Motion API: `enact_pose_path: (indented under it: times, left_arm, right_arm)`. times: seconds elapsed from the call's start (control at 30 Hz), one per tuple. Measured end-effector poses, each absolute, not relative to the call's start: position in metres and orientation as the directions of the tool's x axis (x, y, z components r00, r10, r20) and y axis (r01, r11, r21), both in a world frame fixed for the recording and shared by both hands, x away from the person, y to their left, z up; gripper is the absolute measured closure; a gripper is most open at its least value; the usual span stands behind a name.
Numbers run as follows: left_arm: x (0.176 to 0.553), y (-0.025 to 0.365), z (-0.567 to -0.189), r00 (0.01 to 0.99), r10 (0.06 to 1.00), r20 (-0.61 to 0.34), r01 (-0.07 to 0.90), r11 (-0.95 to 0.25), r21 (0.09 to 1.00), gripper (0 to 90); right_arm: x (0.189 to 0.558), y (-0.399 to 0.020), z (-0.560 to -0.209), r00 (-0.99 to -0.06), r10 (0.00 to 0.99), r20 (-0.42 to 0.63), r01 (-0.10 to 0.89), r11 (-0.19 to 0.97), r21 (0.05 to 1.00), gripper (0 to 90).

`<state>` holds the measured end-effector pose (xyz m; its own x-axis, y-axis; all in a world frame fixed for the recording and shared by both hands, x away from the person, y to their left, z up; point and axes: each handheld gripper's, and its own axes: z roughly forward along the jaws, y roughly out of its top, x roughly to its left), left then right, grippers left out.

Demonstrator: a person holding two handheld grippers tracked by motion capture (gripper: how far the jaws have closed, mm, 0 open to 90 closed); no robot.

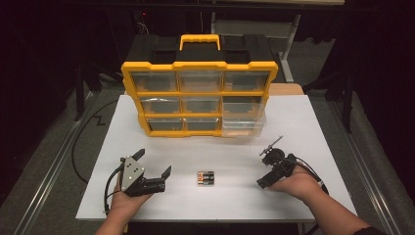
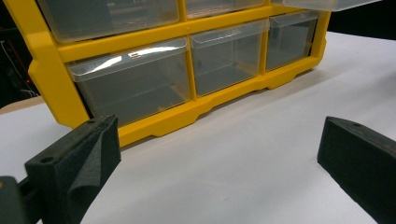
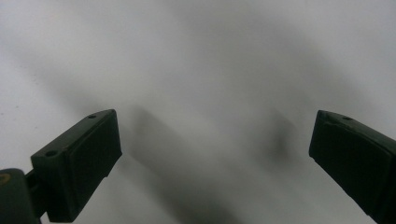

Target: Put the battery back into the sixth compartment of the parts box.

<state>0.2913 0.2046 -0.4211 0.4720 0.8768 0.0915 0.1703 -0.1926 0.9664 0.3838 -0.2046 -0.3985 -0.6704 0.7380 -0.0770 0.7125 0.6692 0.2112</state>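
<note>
Batteries [image 1: 206, 178] between claws, overhead.

Small dark battery pack [image 1: 206, 178], flat on the white table, midway along its near edge.

Dim surroundings; right gripper view seemingly blurred.

Both grippers low over the table, jaws wide apart

The left gripper [image 1: 155, 162] sits in the person's left hand [image 1: 122, 201], grey plate up, jaws spread with nothing between them. Across on the other side, the right gripper [image 1: 268, 169] is tipped down in the right hand [image 1: 298, 185], forearm angling in from the bottom corner; in its own view the right gripper [image 3: 215, 154] gapes wide, nothing held.
</note>
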Motion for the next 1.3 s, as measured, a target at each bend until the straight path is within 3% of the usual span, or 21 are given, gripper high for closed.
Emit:
enact_pose_path:
  times: [0.47, 0.93, 1.3]
  left_arm:
    - [0.291, 0.205, -0.421, 0.483, 0.871, 0.083, 0.171, -0.187, 0.967, 0.4]
    - [0.291, 0.206, -0.42, 0.479, 0.874, 0.08, 0.166, -0.18, 0.97, 0.4]
    - [0.291, 0.207, -0.42, 0.483, 0.872, 0.082, 0.165, -0.183, 0.969, 0.4]
  right_arm:
    - [0.383, -0.17, -0.393, -0.762, 0.643, -0.069, 0.635, 0.764, 0.11, 4.1]
    - [0.379, -0.137, -0.392, -0.864, 0.5, -0.06, 0.494, 0.864, 0.096, 6.0]
    - [0.369, -0.103, -0.389, -0.933, 0.353, -0.076, 0.341, 0.93, 0.135, 17.6]
